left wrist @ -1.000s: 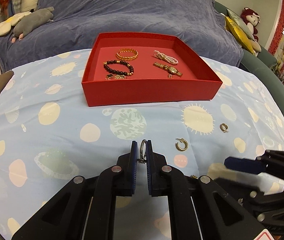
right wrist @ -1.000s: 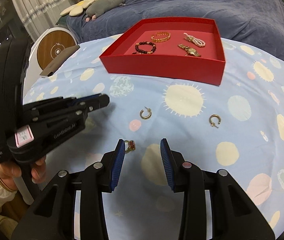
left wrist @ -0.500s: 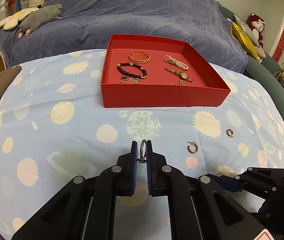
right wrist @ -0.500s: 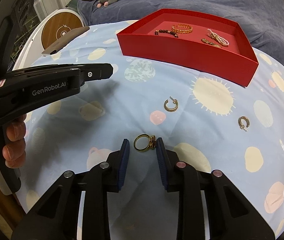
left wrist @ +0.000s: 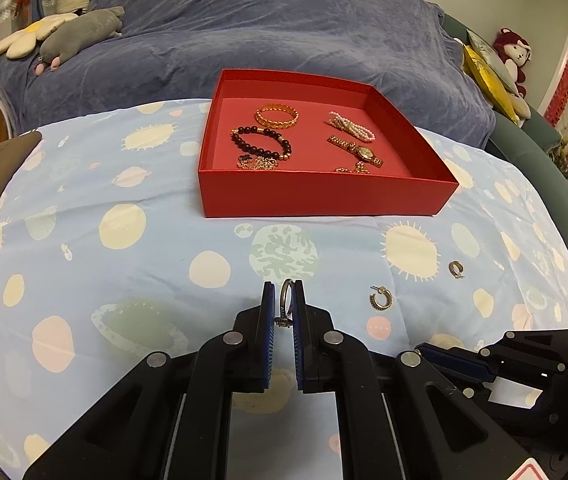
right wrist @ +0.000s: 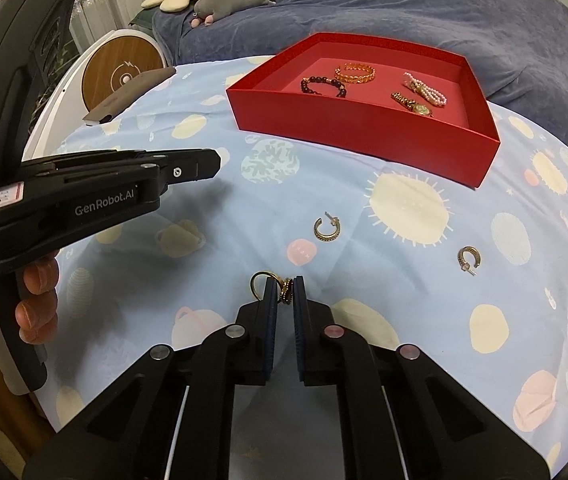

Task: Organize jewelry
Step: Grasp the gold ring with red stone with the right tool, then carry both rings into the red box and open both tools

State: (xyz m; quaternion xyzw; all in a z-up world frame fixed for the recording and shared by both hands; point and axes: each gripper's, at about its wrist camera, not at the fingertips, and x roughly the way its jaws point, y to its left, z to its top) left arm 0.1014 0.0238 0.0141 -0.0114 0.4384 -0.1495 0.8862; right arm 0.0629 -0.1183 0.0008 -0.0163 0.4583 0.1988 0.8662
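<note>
My left gripper (left wrist: pixel 284 289) is shut on a silver ring (left wrist: pixel 286 300), held above the patterned cloth in front of the red box (left wrist: pixel 324 192). The box holds a gold bangle (left wrist: pixel 277 116), a dark bead bracelet (left wrist: pixel 262 142), a pearl bracelet (left wrist: pixel 352 125) and a gold watch (left wrist: pixel 358 151). My right gripper (right wrist: pixel 284 286) is shut on a gold ring with a dark red stone (right wrist: pixel 286 290) at cloth level. Two gold hoop earrings (right wrist: pixel 326 229) (right wrist: pixel 469 258) lie on the cloth between it and the box (right wrist: pixel 364 132). The left gripper also shows in the right wrist view (right wrist: pixel 208 164).
The table wears a light blue cloth with planet prints (left wrist: pixel 124 220). A dark flat case (right wrist: pixel 128 92) lies at the far left edge. A blue covered sofa (left wrist: pixel 244 32) with plush toys stands behind the table. A round wooden disc (right wrist: pixel 122 68) stands at the left.
My right gripper has moved down onto the gold ring and closed on it. My left gripper has kept its hold on the silver ring and shifted left, so the box sits more to the right.
</note>
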